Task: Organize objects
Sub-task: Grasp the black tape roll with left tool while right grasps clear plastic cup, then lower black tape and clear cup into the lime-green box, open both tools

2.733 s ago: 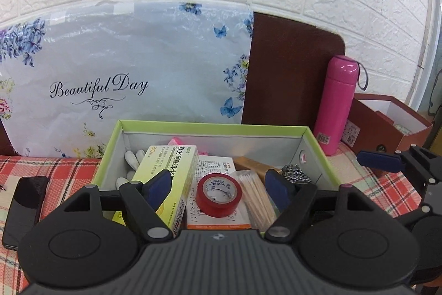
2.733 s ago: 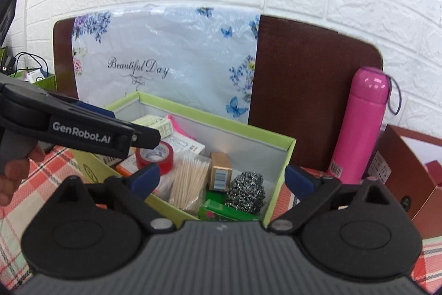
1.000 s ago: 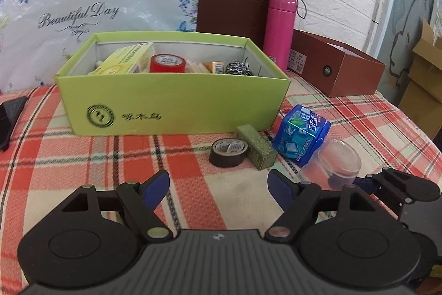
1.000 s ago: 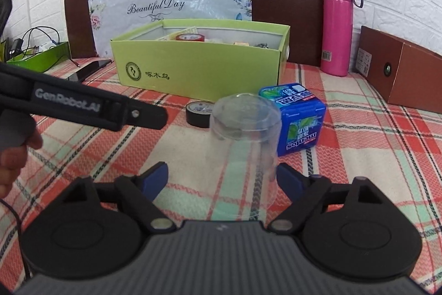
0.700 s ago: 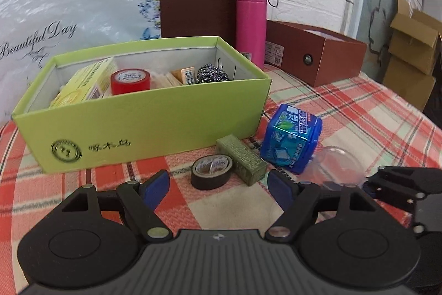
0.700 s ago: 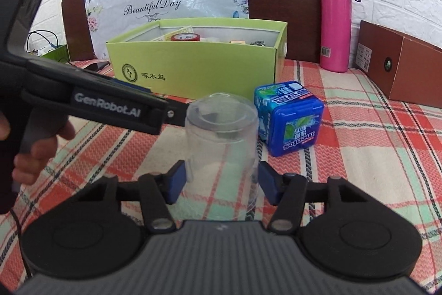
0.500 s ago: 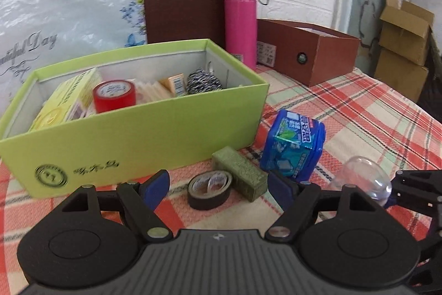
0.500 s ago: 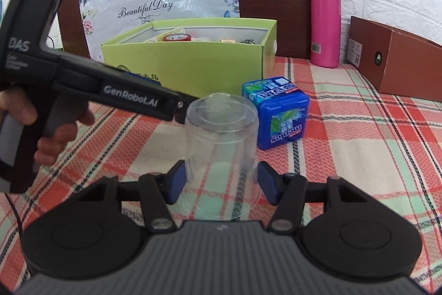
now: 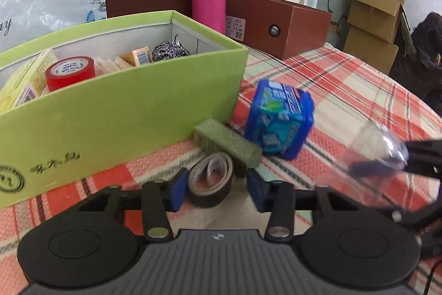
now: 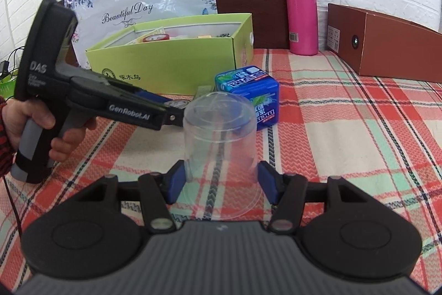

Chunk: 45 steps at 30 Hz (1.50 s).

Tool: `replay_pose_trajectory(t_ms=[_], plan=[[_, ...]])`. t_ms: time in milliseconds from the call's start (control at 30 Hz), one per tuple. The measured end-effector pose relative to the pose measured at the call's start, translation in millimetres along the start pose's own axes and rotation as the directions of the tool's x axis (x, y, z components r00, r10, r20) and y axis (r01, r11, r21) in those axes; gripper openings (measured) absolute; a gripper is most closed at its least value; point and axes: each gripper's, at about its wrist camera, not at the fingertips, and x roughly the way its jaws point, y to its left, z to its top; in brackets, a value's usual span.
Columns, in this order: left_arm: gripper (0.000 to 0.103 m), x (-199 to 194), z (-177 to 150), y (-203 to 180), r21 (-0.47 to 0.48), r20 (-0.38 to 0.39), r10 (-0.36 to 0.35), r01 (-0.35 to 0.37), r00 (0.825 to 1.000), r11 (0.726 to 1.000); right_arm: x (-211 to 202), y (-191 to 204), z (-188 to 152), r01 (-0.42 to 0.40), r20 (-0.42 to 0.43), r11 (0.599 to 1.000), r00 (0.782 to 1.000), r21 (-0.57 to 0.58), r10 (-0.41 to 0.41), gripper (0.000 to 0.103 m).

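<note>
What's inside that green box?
In the green box: red tape, a yellow carton, a steel scourer and a small barcoded box. Its front wall hides whatever lies lower.

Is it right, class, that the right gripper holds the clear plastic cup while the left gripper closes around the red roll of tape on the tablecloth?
Not quite. The right gripper does hold the clear plastic cup, but the left gripper closes around a black roll of tape on the tablecloth. The left wrist view shows this; the red roll sits inside the green box.
</note>
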Motion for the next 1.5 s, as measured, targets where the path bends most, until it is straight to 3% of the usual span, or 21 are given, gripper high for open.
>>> replay_pose_trajectory(t_ms=[100,233,333,367,433,533,767,900,933,1000,1133,1300,1500], plan=[[0.032,-11.4,-8.9,-5.4,-0.027,0.006,-0.005,0.005,1.0,1.0,0.1,0.7,0.4,0.0,0.0,1.0,1.0,0.002,0.0,0.056],[0.032,-20.2,-15.1,-15.9,-0.063,0.036,0.022,-0.02,0.999,0.998,0.1,0.9,0.3,0.001,0.0,1.0,1.0,0.001,-0.001,0.056],[0.043,-18.0,-12.5,-22.4,-0.071,0.053,0.042,-0.038,0.998,0.997,0.3,0.8,0.4,0.002,-0.002,1.0,1.0,0.002,-0.002,0.057],[0.054,-15.7,-11.1,-23.7,-0.069,0.05,0.045,-0.042,0.998,0.997,0.3,0.7,0.3,0.005,-0.002,1.0,1.0,0.003,-0.005,0.057],[0.054,-10.5,-8.7,-26.0,-0.063,0.045,0.062,-0.059,0.997,0.996,-0.9,0.6,-0.3,0.009,0.001,1.0,1.0,0.004,-0.009,0.057],[0.041,-5.8,-8.3,-24.3,-0.077,0.028,0.056,-0.053,0.998,0.996,-1.8,-1.3,-0.9,0.012,0.001,1.0,1.0,0.009,-0.012,0.058],[0.041,-7.5,-9.5,-25.2,-0.099,0.028,0.068,-0.065,0.997,0.993,-4.8,-0.3,-0.5,0.016,0.007,1.0,1.0,0.017,-0.016,0.063],[0.032,-11.2,-11.7,-26.4,-0.107,0.026,0.086,-0.083,0.996,0.991,-9.6,0.5,-3.1,0.029,0.01,0.999,1.0,0.014,-0.029,0.065],[0.032,-12.8,-12.3,-26.0,-0.115,0.026,0.084,-0.081,0.996,0.99,-10.5,0.2,-3.8,0.029,0.009,0.999,1.0,0.013,-0.029,0.065],[0.032,-16.3,-13.4,-25.9,-0.129,0.025,0.082,-0.078,0.996,0.989,-11.0,-0.3,-4.7,0.028,0.002,1.0,1.0,0.013,-0.028,0.054],[0.031,-30.2,-15.2,-27.1,-0.145,0.037,0.097,-0.091,0.995,0.985,-14.5,2.4,-3.1,0.028,0.006,1.0,1.0,0.002,-0.028,0.051],[0.031,-60.4,-9.6,-27.6,-0.128,0.073,0.119,-0.109,0.99,0.986,-30.3,10.0,15.7,-0.027,0.058,1.0,0.998,-0.015,0.028,0.051],[0.031,-97.3,15.2,-19.1,-0.14,0.157,0.17,-0.148,0.973,0.979,-35.0,16.4,61.4,-0.085,0.147,0.995,0.985,-0.059,0.093,0.051]])
